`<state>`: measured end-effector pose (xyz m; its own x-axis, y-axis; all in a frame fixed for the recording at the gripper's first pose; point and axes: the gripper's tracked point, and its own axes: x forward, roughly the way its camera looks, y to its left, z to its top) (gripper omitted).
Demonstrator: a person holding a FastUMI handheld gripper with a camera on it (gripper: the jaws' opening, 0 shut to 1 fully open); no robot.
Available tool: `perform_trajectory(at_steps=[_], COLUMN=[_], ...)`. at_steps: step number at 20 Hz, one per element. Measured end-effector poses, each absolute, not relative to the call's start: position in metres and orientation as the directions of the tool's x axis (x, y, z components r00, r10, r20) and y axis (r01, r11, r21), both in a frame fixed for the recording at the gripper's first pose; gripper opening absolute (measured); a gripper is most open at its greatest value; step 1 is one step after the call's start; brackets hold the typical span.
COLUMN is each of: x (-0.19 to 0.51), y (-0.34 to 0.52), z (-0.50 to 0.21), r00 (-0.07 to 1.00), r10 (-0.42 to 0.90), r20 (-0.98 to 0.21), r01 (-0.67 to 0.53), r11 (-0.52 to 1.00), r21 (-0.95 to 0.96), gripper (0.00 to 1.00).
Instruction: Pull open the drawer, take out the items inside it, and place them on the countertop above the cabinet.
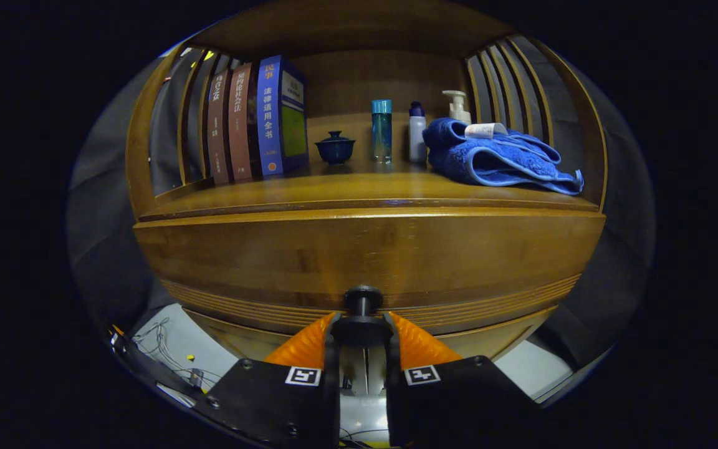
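Orange-fingered tongs (362, 330) pinching the black drawer knob (363, 299), knob low on the wooden drawer front (365, 262), tabletop (359, 190) above the knob carrying books (259, 118), blue lidded cup (335, 148), bottles (381, 130), blue towel (496, 159)

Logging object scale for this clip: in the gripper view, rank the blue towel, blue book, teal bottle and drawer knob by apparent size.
1. blue towel
2. blue book
3. teal bottle and drawer knob: alike; the knob, gripped by the tool, is nearer, so unranked.

Bare countertop (359, 187) strip, seemingly passable, before books (253, 118), towel (499, 159).
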<state>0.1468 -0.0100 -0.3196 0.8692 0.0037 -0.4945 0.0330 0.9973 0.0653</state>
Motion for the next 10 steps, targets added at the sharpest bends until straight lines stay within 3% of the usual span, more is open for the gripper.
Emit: perform_trajectory(at_steps=[10], x=[0.098], y=[-0.008], z=[-0.315], r00=[0.855], r10=[0.017], r20=[-0.519], r01=[0.021], r11=[0.997], r21=[0.068], gripper=[0.34])
